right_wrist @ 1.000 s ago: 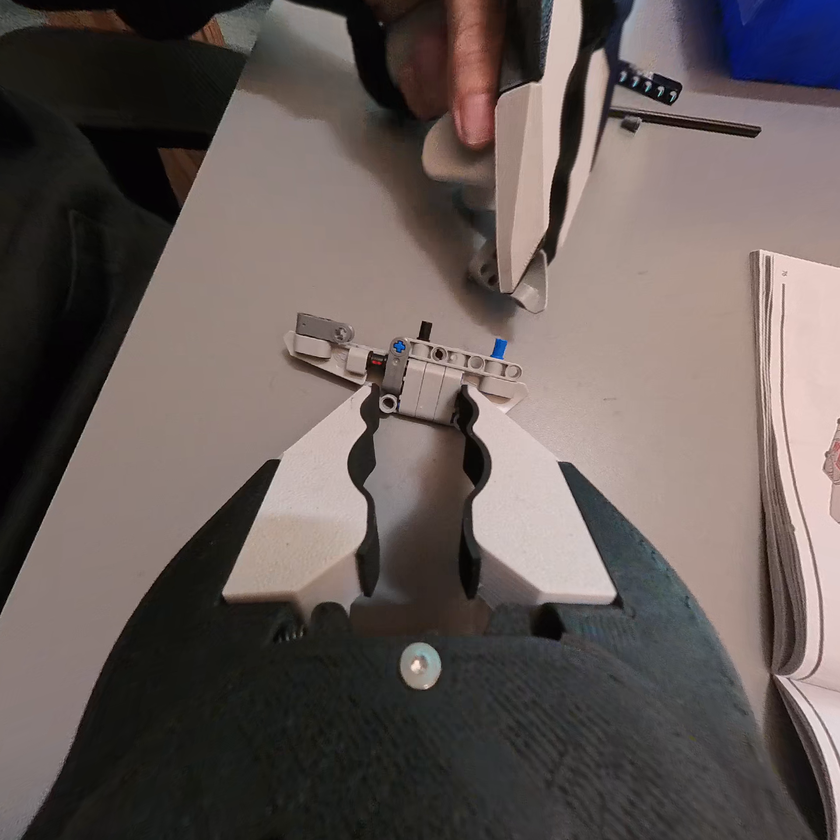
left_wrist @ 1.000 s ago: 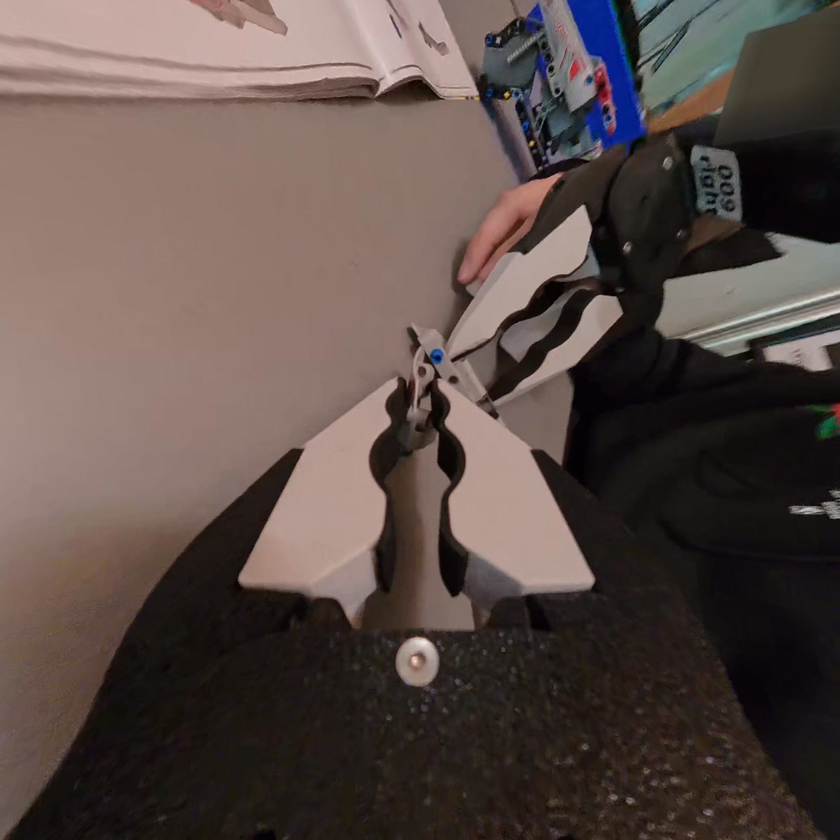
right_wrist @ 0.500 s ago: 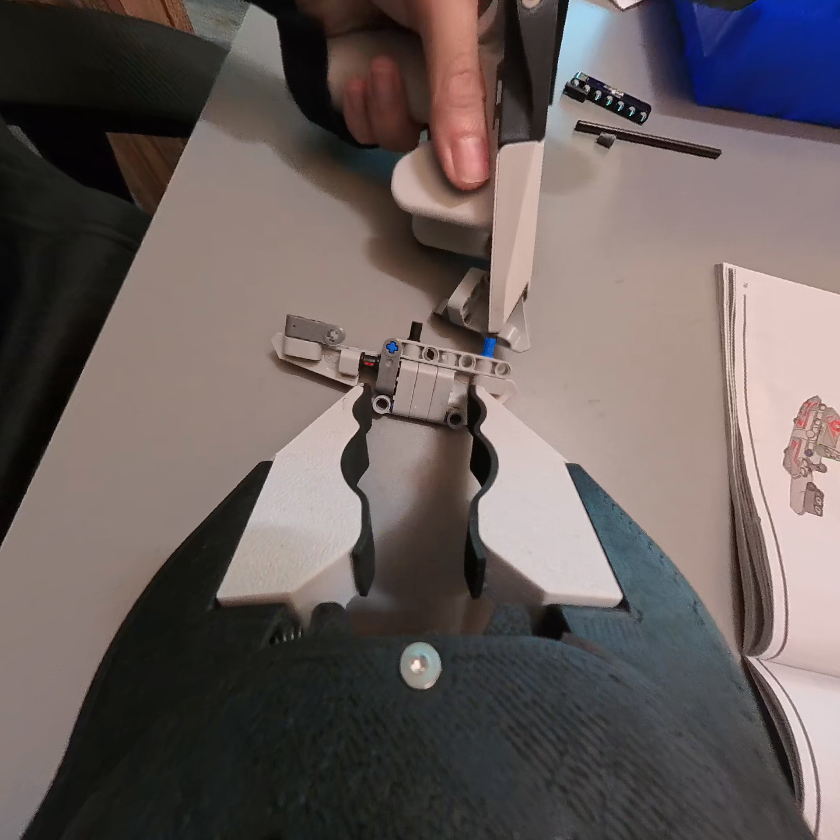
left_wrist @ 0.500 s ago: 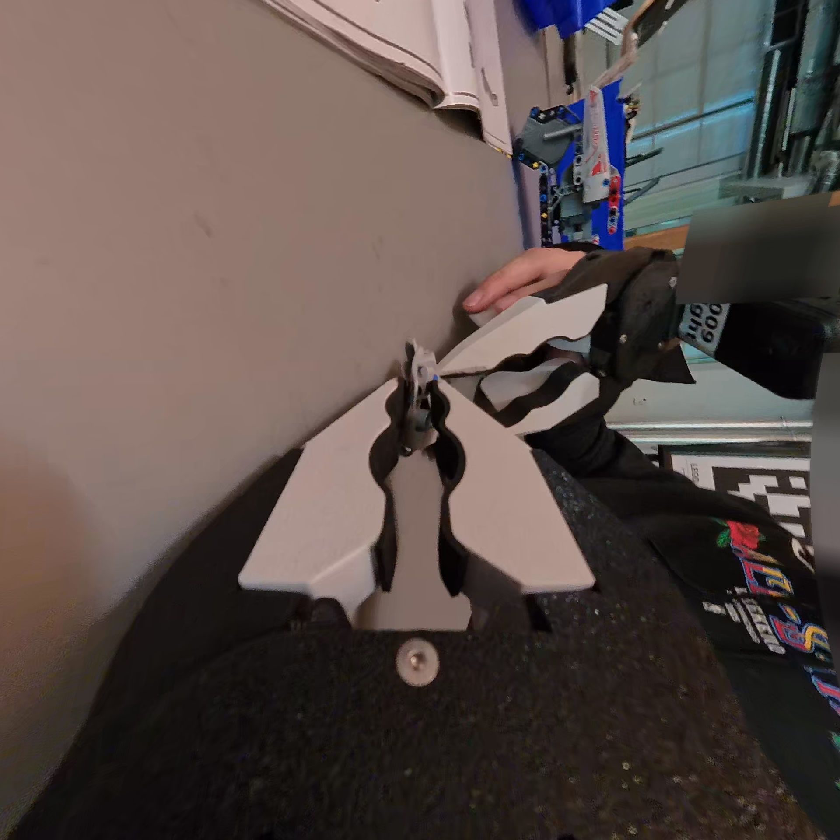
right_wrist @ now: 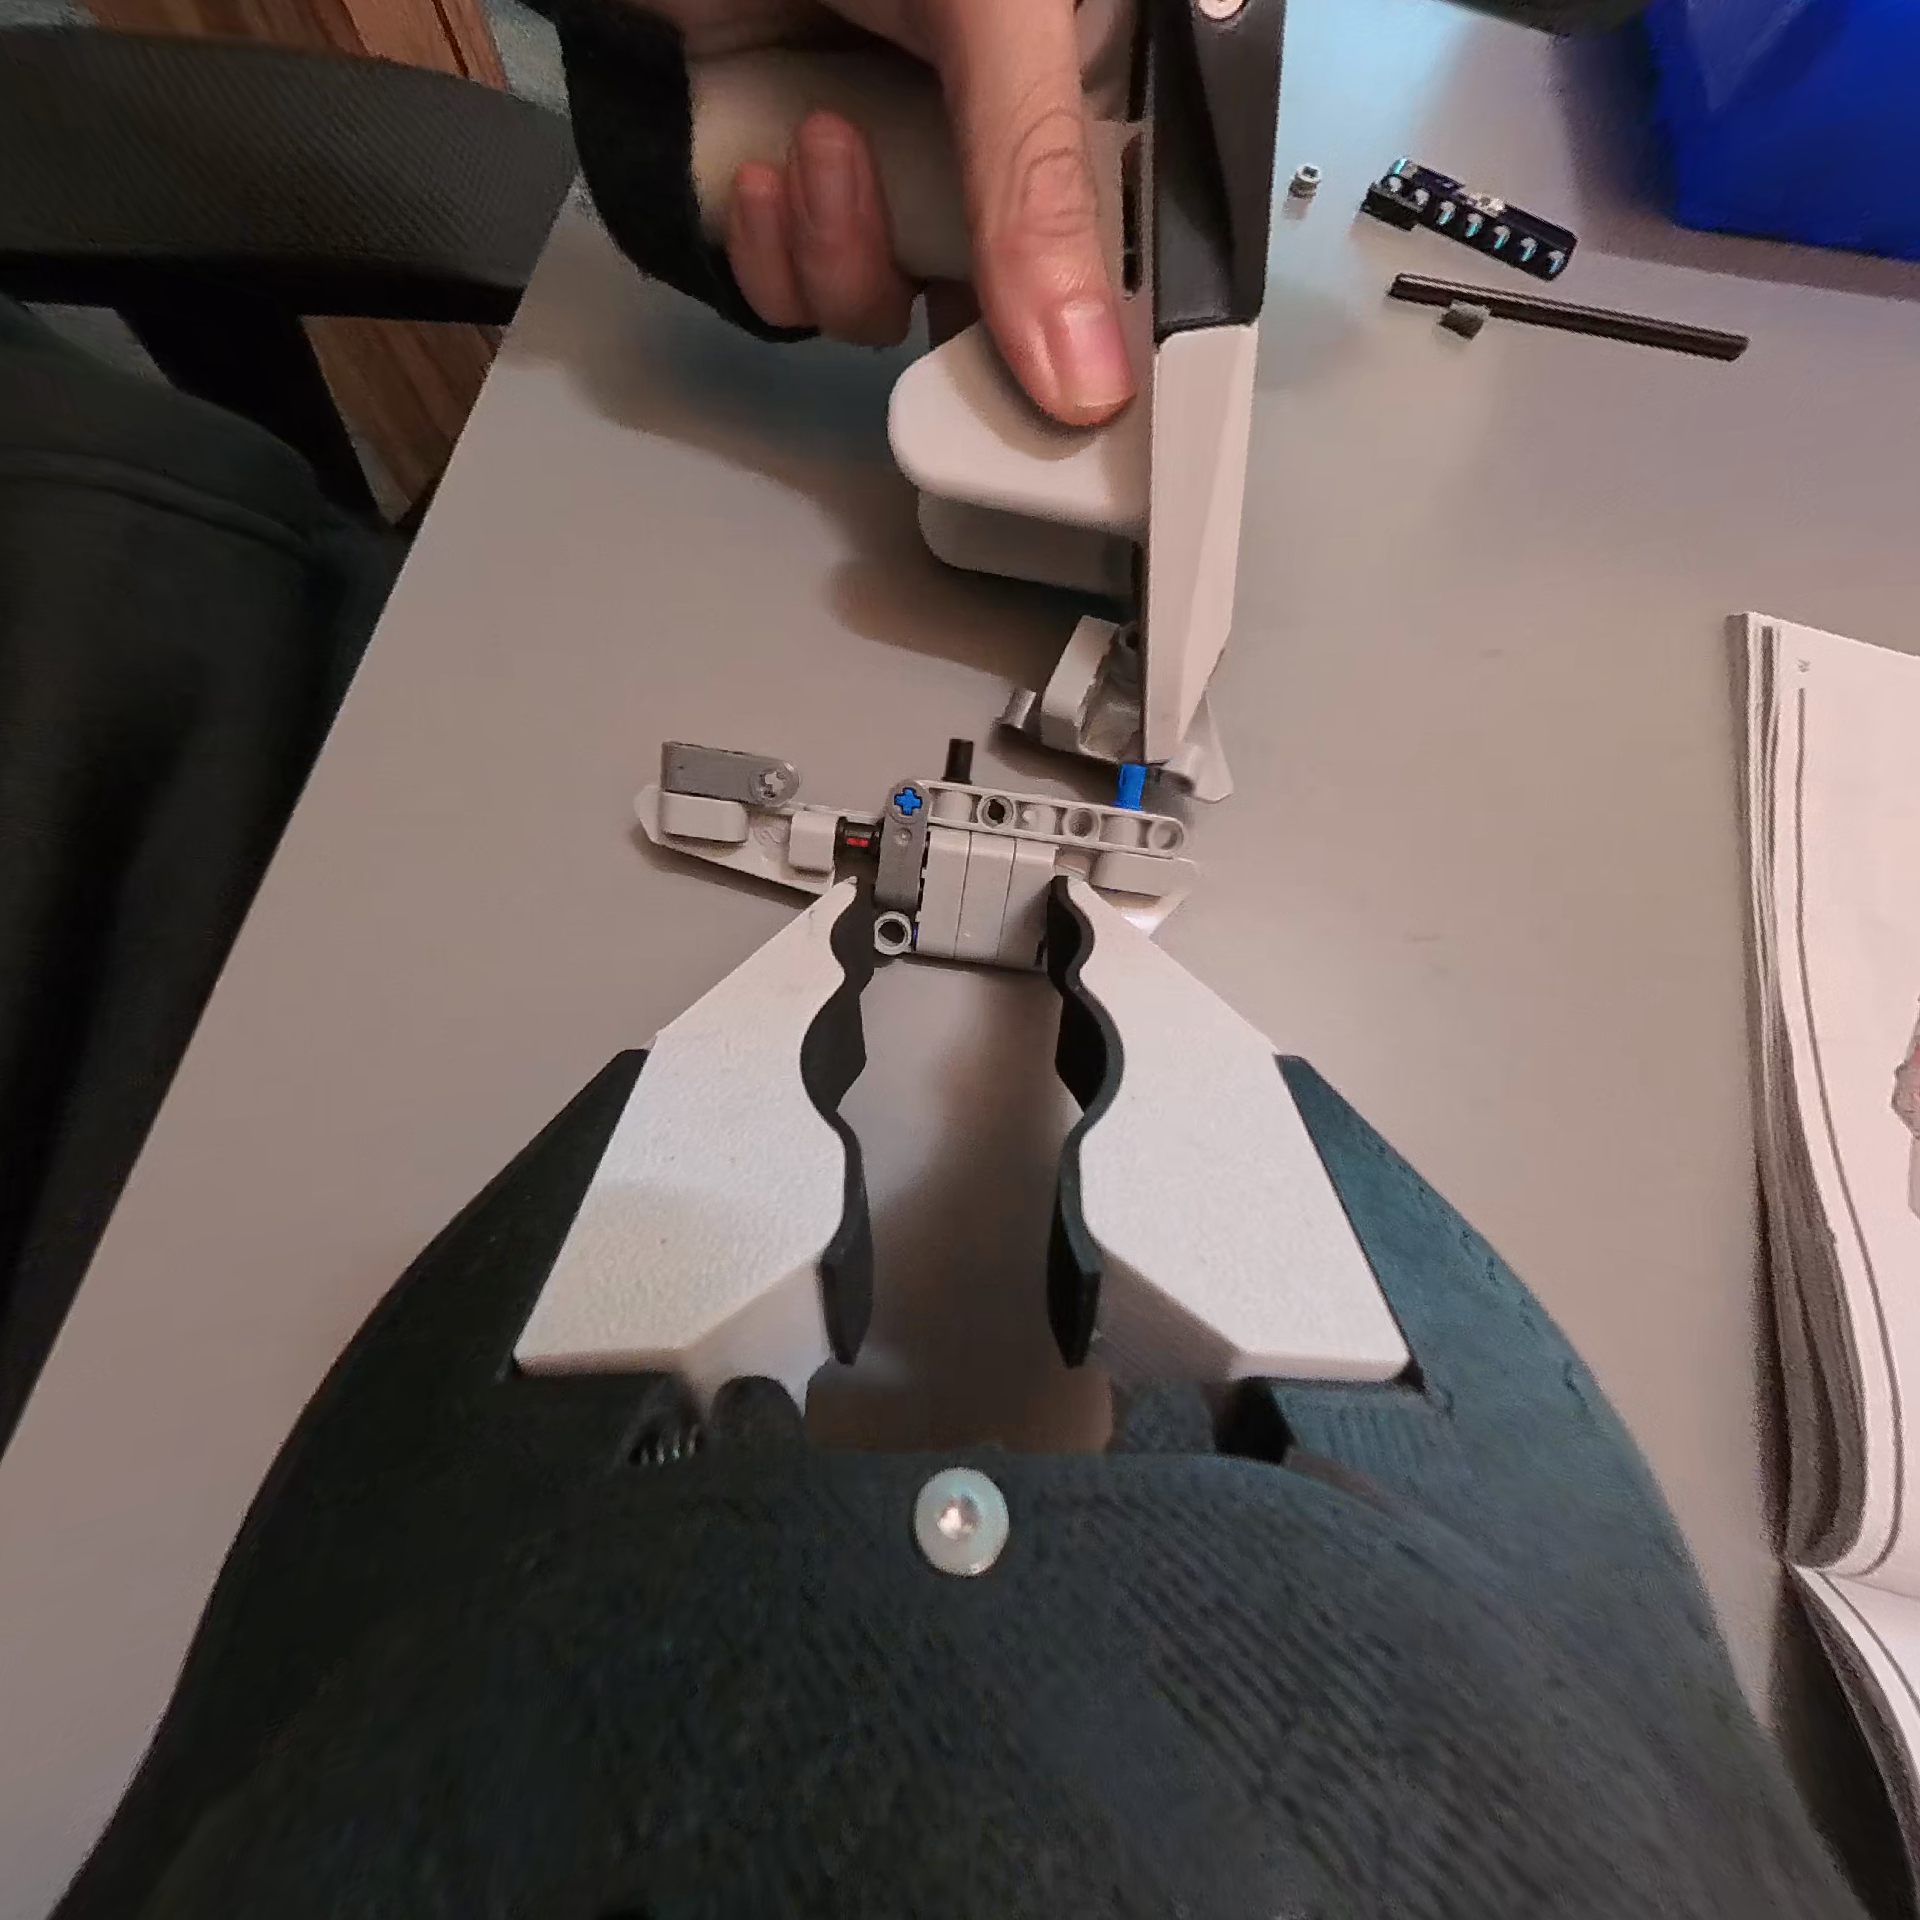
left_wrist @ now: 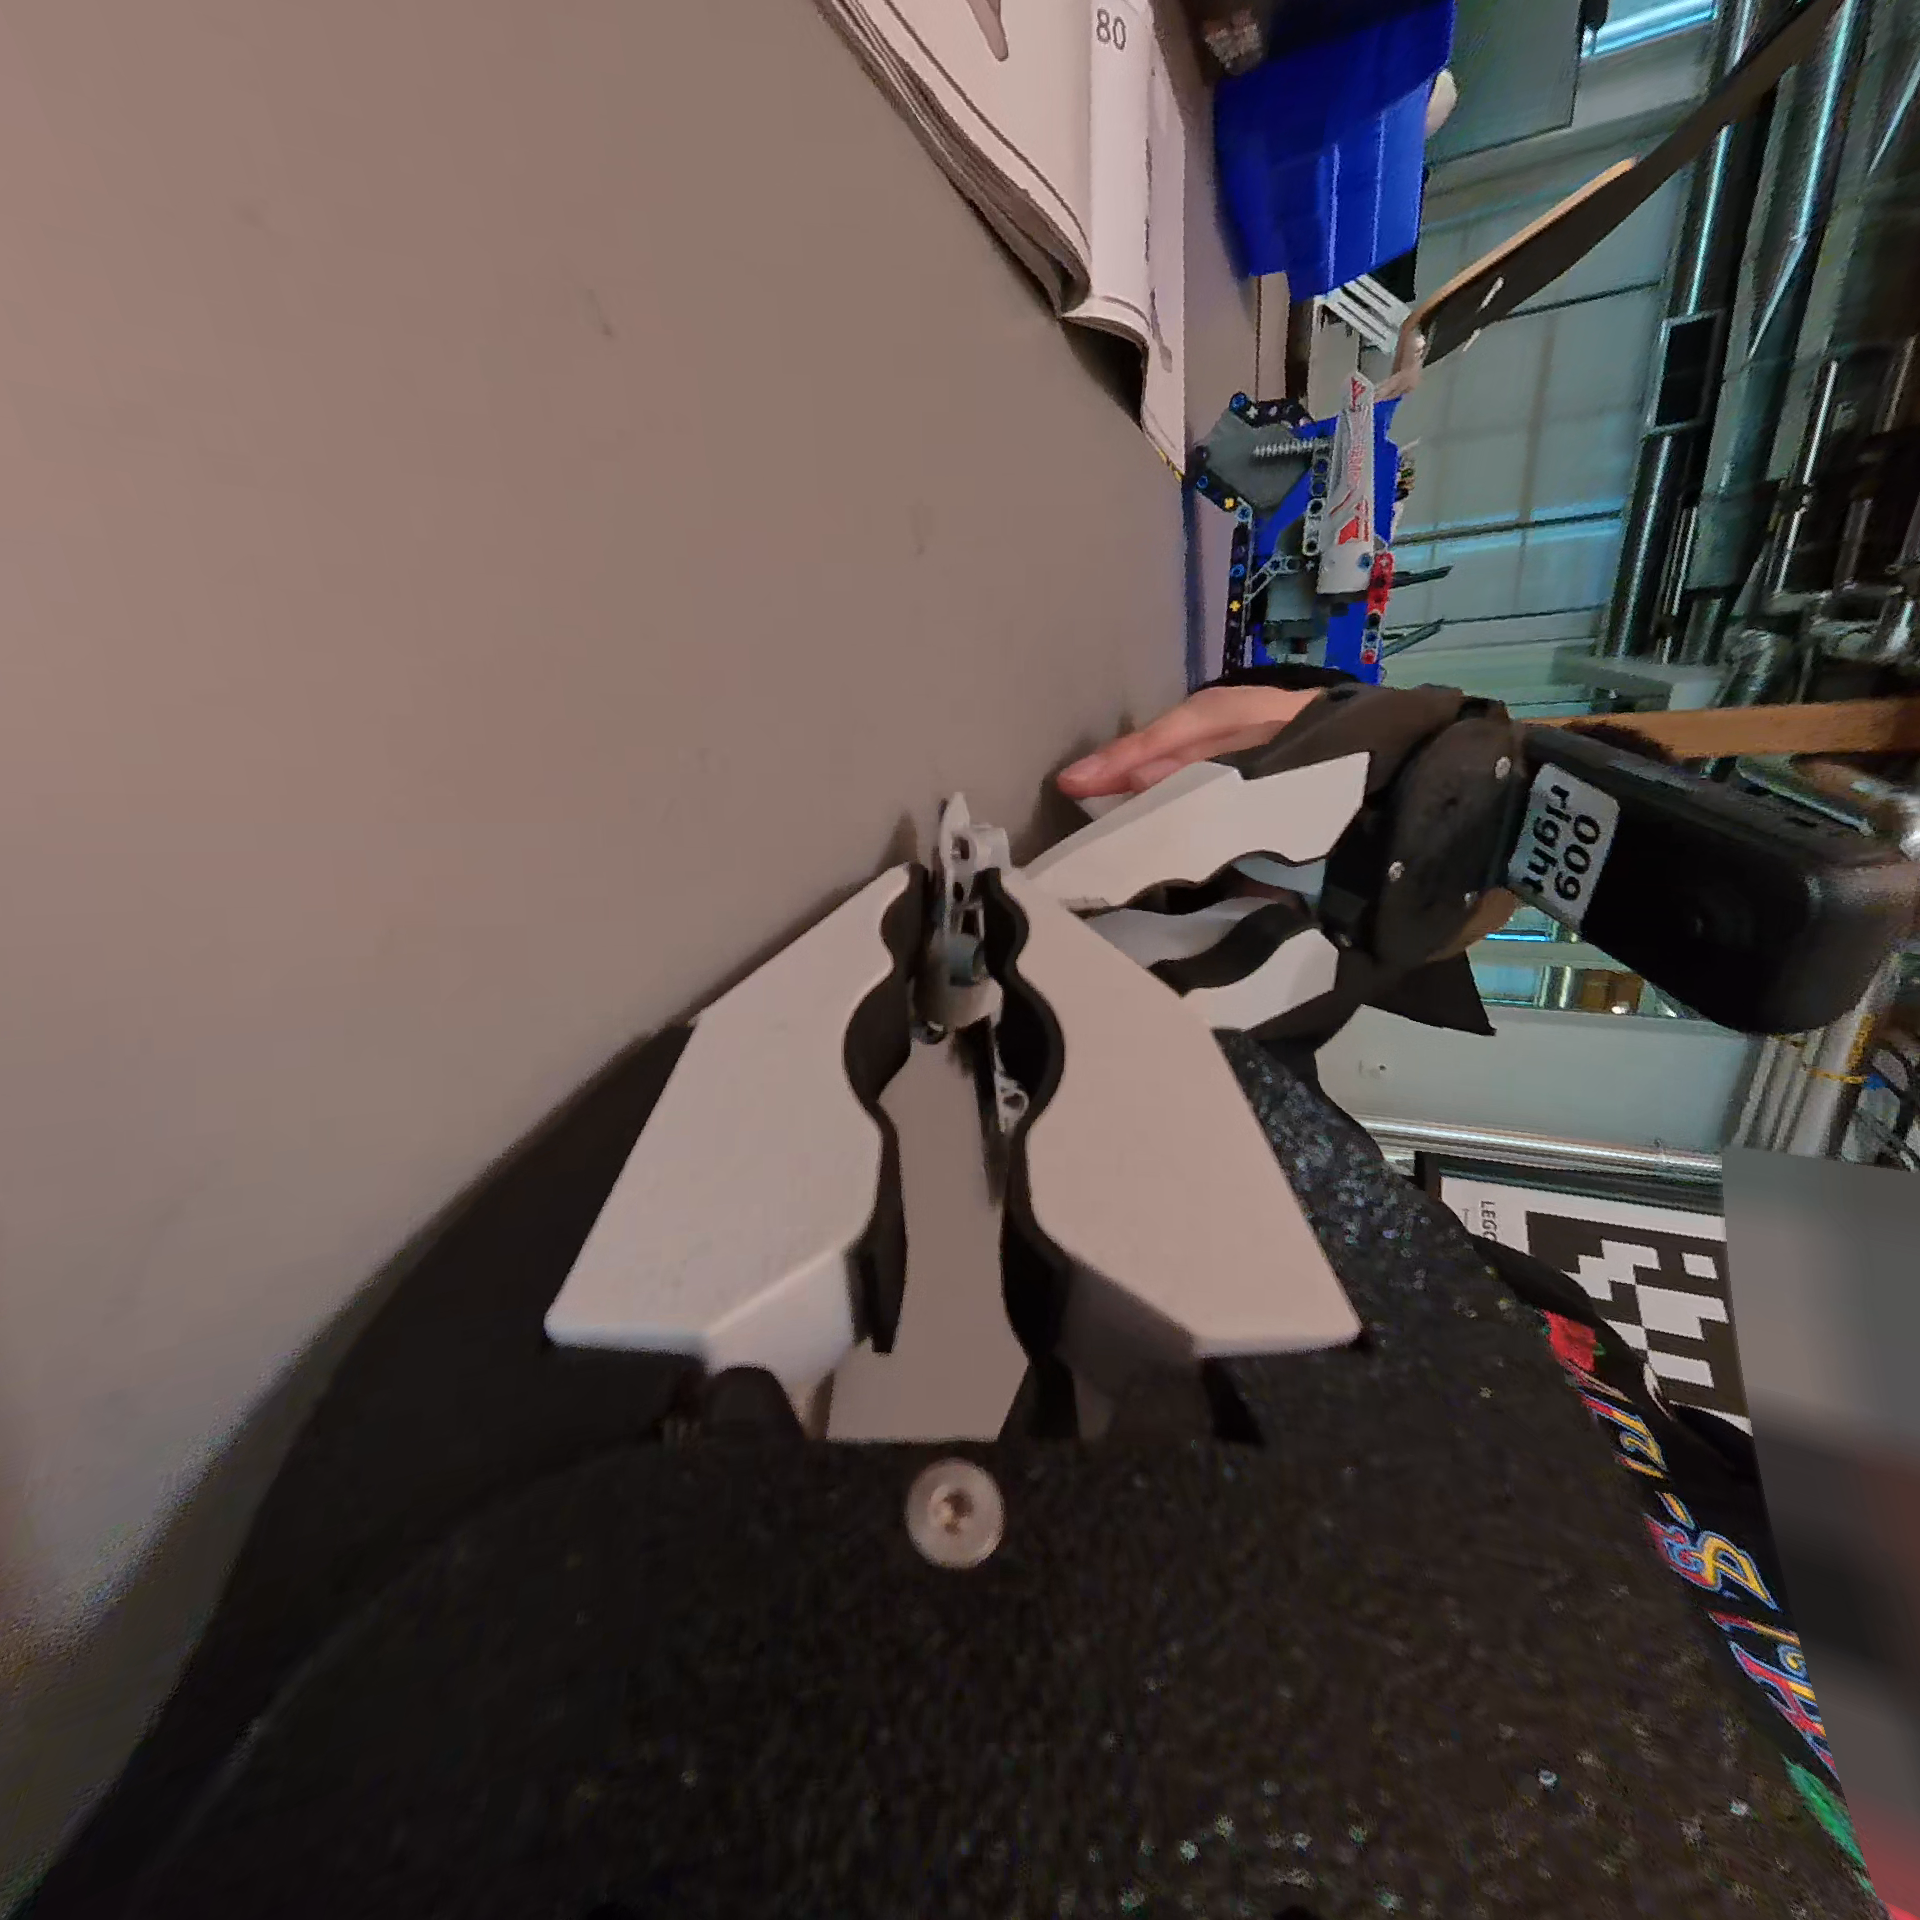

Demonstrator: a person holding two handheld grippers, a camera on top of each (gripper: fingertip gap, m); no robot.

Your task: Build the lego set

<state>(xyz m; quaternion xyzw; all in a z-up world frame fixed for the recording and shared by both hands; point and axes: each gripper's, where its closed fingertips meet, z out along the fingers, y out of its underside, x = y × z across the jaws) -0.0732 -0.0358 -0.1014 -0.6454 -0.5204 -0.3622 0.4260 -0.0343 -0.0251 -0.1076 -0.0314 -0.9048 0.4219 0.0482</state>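
Observation:
My right gripper [right_wrist: 956, 904] is shut on the block part of a grey lego assembly [right_wrist: 977, 842] that rests on the grey table [right_wrist: 582, 644]. A long beam with holes runs across the assembly's top, and a blue pin [right_wrist: 1132, 781] stands up at its right end. My left gripper [left_wrist: 956, 894] is shut on a small grey lego piece [left_wrist: 961, 862]. In the right wrist view the left gripper [right_wrist: 1174, 727] comes down from above and holds this piece [right_wrist: 1081, 707] against the blue pin. The right gripper [left_wrist: 1049, 883] shows beside it in the left wrist view.
An open instruction booklet [right_wrist: 1829, 1039] lies at the right. A black beam with pins [right_wrist: 1475, 218], a black axle [right_wrist: 1569, 317] and a small grey bush [right_wrist: 1306, 179] lie far back. A blue bin [right_wrist: 1787, 104] and a partly built model [left_wrist: 1299, 520] stand behind. The table edge runs along the left. The gap from one gripper's tips to the other's is roughly 4 cm. From either gripper's tips it is about 20 cm to the black axle [right_wrist: 1569, 317].
My left gripper has carried the small grey piece down and toward the assembly until it meets the blue pin. My right gripper has kept its hold and hardly moved.

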